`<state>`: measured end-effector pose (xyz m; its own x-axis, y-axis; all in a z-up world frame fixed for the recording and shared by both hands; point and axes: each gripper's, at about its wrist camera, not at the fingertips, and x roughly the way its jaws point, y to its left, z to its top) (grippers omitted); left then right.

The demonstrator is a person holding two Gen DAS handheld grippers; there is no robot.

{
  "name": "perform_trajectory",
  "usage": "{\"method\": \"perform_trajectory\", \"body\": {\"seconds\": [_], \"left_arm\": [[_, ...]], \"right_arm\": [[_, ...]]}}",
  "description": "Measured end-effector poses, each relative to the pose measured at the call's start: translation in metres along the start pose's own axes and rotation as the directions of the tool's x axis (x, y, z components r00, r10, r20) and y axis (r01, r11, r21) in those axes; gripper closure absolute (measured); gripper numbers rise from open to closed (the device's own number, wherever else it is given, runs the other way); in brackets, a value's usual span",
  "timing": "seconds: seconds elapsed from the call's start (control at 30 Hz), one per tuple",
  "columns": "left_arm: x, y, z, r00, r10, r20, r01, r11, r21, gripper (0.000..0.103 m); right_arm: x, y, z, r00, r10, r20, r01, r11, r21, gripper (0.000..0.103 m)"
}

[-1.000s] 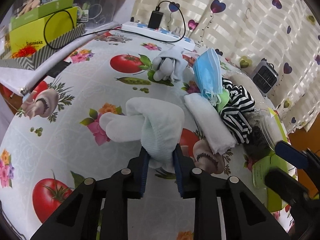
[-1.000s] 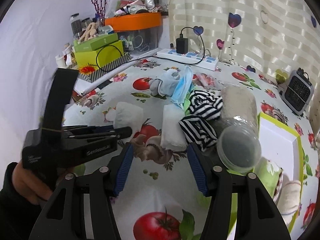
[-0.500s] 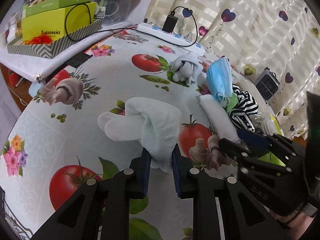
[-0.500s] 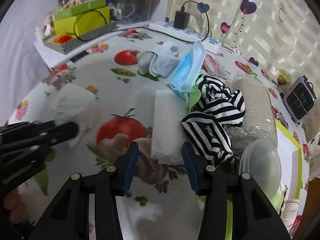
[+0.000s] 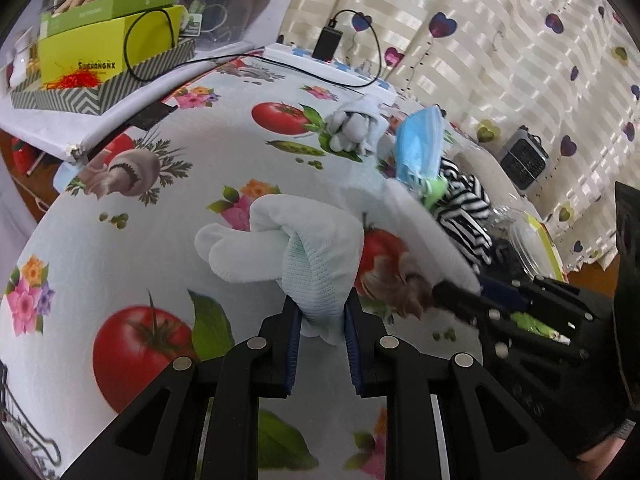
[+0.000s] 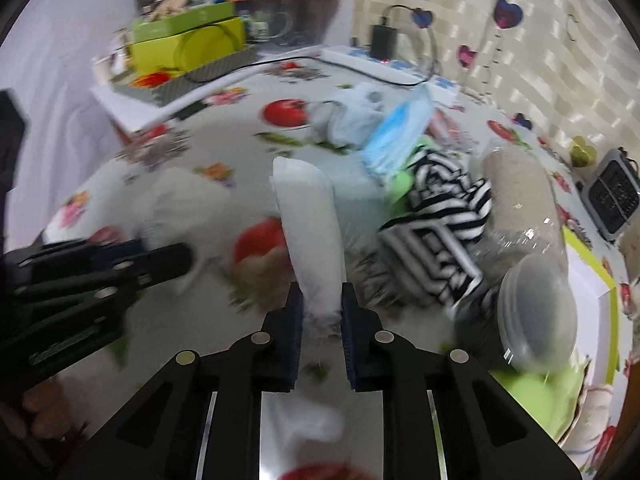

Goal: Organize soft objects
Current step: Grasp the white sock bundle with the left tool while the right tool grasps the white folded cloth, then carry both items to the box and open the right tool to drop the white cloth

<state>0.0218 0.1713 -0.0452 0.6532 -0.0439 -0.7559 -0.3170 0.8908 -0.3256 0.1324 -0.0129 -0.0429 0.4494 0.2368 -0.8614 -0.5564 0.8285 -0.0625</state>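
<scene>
My left gripper [image 5: 320, 312] is shut on the cuff of a white sock bundle [image 5: 288, 240] that rests on the patterned tablecloth. My right gripper [image 6: 322, 304] is shut on the near end of a folded white cloth [image 6: 312, 224], which lies lengthwise ahead of it. The right gripper also shows in the left wrist view [image 5: 460, 296], at the same cloth [image 5: 416, 220]. A pale grey sock bundle [image 5: 354, 128], a blue face mask [image 5: 420, 144] and a black-and-white striped cloth [image 6: 440, 216] lie in a pile beyond.
A clear plastic jar [image 6: 524, 240] lies on its side at the right, next to a green-rimmed tray [image 6: 592, 276]. A power strip with charger [image 5: 320, 60] and green boxes [image 5: 108, 52] stand at the back. A small heater [image 6: 612, 196] is at far right.
The right gripper moved forward to the folded white cloth and shut on its near end. The left gripper kept its hold on the white sock bundle and drew back a little.
</scene>
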Motion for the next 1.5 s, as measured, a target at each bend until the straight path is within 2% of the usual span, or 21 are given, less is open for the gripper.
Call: {"method": "perform_trajectory", "body": {"seconds": [0.1,0.2,0.27,0.37,0.53,0.57,0.6,0.63,0.83,1.5], "left_arm": [[-0.005,-0.003,-0.009,1.000,-0.007,-0.002,0.007,1.000,0.012,0.084],[-0.006,-0.005,-0.012,1.000,0.002,-0.007,-0.002,1.000,0.015,0.082],[-0.006,-0.004,-0.013,1.000,0.020,0.000,-0.020,1.000,0.007,0.080],[-0.006,0.002,-0.011,0.999,0.038,0.013,-0.038,0.999,-0.012,0.077],[0.002,0.005,-0.007,0.999,0.048,0.017,-0.047,0.999,-0.016,0.076],[0.002,0.004,-0.006,0.999,0.038,0.017,-0.038,0.999,-0.014,0.076],[0.003,0.003,-0.007,1.000,0.022,0.015,-0.022,1.000,-0.009,0.076],[0.003,0.001,-0.007,1.000,0.015,0.015,-0.015,1.000,-0.002,0.076],[0.000,-0.006,-0.009,1.000,0.010,0.025,-0.011,1.000,0.010,0.085],[-0.045,-0.023,-0.014,0.994,-0.051,0.101,0.047,0.998,0.040,0.086]], "right_arm": [[-0.007,0.011,-0.007,0.998,0.057,-0.022,-0.058,0.998,-0.040,0.084],[-0.008,0.021,-0.009,0.997,0.069,-0.018,-0.071,0.995,-0.076,0.077],[-0.007,0.024,-0.008,0.998,0.064,-0.001,-0.064,0.993,-0.095,0.066],[0.000,0.024,-0.003,0.998,0.055,0.010,-0.054,0.994,-0.099,0.063],[0.018,0.014,0.002,0.997,0.065,-0.031,-0.066,0.997,-0.035,0.063],[0.019,0.013,0.002,0.997,0.070,-0.030,-0.070,0.997,-0.025,0.065],[0.019,0.012,0.001,0.997,0.073,-0.029,-0.073,0.997,-0.021,0.071],[0.020,0.011,0.000,0.996,0.082,-0.031,-0.083,0.996,-0.013,0.087],[0.006,0.011,-0.006,0.996,0.094,0.004,-0.094,0.996,-0.011,0.087],[-0.050,-0.005,-0.022,0.979,0.139,0.147,-0.145,0.989,0.033,0.087]]}}
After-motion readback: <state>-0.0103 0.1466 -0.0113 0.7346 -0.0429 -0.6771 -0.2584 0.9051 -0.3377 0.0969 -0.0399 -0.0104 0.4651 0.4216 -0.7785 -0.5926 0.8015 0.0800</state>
